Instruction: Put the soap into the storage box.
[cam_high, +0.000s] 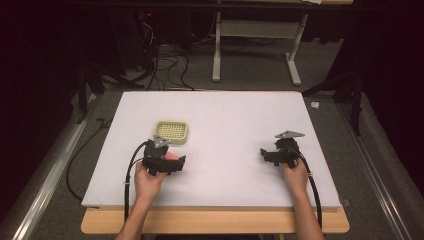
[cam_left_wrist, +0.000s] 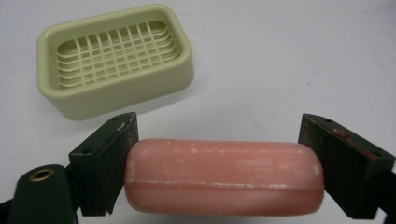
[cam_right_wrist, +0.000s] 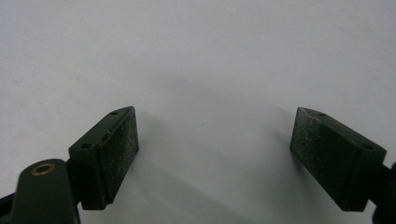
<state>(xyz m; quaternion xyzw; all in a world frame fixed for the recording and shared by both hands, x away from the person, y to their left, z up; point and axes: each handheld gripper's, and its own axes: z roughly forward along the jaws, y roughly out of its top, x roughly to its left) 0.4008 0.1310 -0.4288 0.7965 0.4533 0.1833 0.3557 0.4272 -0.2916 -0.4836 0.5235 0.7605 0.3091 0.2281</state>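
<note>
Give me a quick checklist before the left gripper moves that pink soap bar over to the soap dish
1. Grip on the pink oblong soap bar: the left gripper has a jaw at each end of it. Ok.
2. Bar level in the jaws: it lies about horizontal in the left gripper view. Ok.
3. Pale green plastic soap dish free: its grid tray holds nothing. Ok.
4. Dish upright, open side up on the white table mat. Ok.
5. Path: bare mat between bar and dish. Ok.
6. Right gripper out of the way: open, holding nothing, over the mat's right side. Ok.
7. Bar lifted off the mat: cannot tell.
</note>
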